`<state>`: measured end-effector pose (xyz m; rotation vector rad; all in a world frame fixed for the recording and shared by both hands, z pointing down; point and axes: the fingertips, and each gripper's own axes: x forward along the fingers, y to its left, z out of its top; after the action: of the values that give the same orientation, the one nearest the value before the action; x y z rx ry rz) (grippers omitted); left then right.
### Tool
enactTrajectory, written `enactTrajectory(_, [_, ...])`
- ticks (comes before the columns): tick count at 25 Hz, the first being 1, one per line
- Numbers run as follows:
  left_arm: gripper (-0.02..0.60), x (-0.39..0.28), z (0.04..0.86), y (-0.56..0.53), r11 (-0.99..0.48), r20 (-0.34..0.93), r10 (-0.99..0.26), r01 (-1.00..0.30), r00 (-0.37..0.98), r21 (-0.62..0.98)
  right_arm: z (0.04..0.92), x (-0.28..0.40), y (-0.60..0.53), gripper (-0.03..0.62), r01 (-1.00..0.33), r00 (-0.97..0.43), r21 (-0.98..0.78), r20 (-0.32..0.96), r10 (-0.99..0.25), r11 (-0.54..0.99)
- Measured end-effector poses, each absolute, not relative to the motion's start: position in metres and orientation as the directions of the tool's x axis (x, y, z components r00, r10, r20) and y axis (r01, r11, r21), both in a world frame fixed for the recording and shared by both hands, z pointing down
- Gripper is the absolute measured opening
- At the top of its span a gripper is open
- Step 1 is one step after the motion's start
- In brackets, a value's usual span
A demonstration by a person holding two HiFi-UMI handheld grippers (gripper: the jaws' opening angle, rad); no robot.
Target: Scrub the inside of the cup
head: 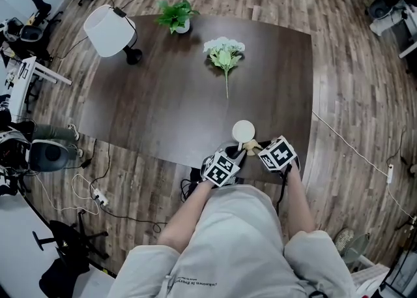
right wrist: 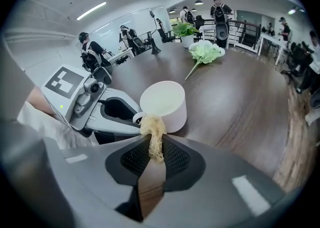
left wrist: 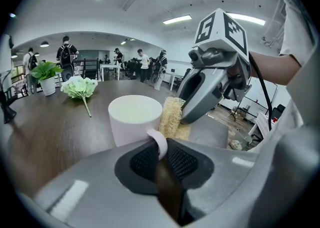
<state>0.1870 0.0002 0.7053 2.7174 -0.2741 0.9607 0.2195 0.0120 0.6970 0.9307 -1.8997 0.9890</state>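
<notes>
Cup point(left wrist: 134, 117) handle point(left wrist: 159, 141) clamped in left gripper point(left wrist: 161, 148), right gripper point(right wrist: 152, 144) pinches loofah point(right wrist: 151, 124) outside at 5 o'clock; scrubbing looks unstarted.

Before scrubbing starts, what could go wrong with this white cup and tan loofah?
The left gripper pinches only the handle of the white cylindrical cup, so scrubbing could tip it. The cup stands near the dark wooden table's front edge and might slide off. The right gripper grips the tan fibrous loofah scrubber by one end; it may slip.
</notes>
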Motion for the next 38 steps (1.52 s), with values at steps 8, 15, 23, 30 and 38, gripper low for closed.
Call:
enactTrajectory(8, [0.055, 0.18, 0.704, 0.002, -0.943, 0.646, -0.12, -0.289, 0.754, 0.162, 0.682, 0.218, 0.013, 0.086, -0.877, -0.399, -0.243, 0.849, -0.346, 0.416])
enactTrajectory(15, [0.066, 0.169, 0.701, -0.007, -0.943, 0.652, -0.153, -0.307, 0.742, 0.129, 0.66, 0.216, 0.01, 0.086, -0.929, -0.35, -0.212, 0.769, -0.535, 0.303])
enactTrajectory(23, [0.069, 0.138, 0.702, -0.003, -0.967, 0.662, -0.072, -0.215, 0.746, 0.137, 0.656, 0.233, 0.036, 0.086, -0.979, -0.109, -0.198, 0.704, -0.701, -0.046])
enactTrajectory(30, [0.028, 0.105, 0.67, -0.003, -0.963, 0.607, -0.06, -0.205, 0.793, 0.173, 0.641, 0.214, 0.074, 0.087, -0.948, 0.168, -0.096, 0.657, -0.735, -0.302])
enactTrajectory(38, [0.0, 0.072, 0.626, 0.014, -0.971, 0.533, -0.032, -0.154, 0.845, 0.185, 0.606, 0.161, 0.094, 0.087, -0.918, 0.335, 0.003, 0.541, -0.771, -0.397])
